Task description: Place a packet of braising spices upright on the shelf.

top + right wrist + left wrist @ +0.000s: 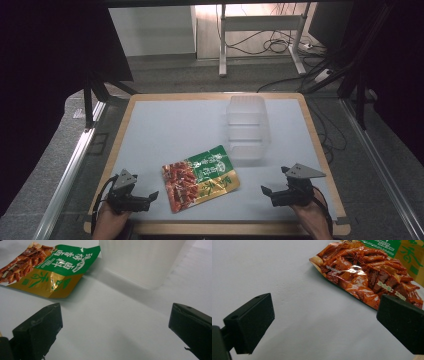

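The left tongs [152,194] and right tongs [266,190] rest low at the near edge of the counter [170,130], both spread wide and holding nothing. Between them, nearer the left pair, the snack packet [200,177] lies flat, probably laid out for an easy grasp. Beyond the right tongs, just past the packet, stands a clear plastic container [246,126], seemingly empty and likely meant to receive it.

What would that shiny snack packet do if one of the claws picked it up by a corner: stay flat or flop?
The snack packet would probably sag: it is a thin foil pouch, already creased and lifted at one corner. Its glossy film reflects the light, so it may slip between the pads unless pinched firmly. It lies flat and looks light, so a push would likely slide it across the table rather than tip it.
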### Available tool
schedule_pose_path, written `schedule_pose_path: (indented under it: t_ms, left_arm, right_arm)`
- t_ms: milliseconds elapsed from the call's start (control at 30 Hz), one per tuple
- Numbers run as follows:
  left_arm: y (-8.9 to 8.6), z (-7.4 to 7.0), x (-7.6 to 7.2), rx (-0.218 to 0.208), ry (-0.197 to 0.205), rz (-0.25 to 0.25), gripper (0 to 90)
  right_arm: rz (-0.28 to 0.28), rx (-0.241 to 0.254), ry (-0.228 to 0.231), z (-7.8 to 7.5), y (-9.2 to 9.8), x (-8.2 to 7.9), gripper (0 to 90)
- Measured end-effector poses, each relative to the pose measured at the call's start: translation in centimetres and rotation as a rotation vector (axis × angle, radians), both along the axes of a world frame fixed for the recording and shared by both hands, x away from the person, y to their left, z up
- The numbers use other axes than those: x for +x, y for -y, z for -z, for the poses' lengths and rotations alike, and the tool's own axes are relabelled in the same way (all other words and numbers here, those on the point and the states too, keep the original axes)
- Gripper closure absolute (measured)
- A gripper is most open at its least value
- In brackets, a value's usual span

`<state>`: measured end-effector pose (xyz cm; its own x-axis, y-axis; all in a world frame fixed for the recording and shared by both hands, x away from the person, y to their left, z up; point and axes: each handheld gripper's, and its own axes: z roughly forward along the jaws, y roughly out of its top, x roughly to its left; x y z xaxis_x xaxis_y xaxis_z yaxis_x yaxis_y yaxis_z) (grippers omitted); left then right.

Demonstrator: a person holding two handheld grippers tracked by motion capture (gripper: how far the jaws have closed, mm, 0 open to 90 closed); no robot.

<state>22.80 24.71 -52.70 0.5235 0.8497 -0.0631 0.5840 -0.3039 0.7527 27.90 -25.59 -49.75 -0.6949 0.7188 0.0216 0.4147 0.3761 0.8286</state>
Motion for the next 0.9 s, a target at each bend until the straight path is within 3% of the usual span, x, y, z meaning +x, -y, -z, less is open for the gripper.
schedule_pose_path:
  t_ms: [500, 633, 900]
  left_arm:
    - [0.0, 0.0, 0.0, 0.001, 0.003, -0.002, 1.5]
    - [0.0, 0.0, -0.1, 0.003, 0.004, 0.002, 1.7]
    - [0.1, 0.0, 0.0, 0.008, 0.003, 0.004, 1.8]
  right_arm:
    - [-0.067, 0.009, -0.025, 0.6, -2.2, 1.3, 0.0]
    - [-0.088, 0.027, -0.058, 0.9, -3.0, 1.9, 0.0]
    - [-0.112, 0.025, -0.045, 1.2, -4.0, 2.5, 0.0]
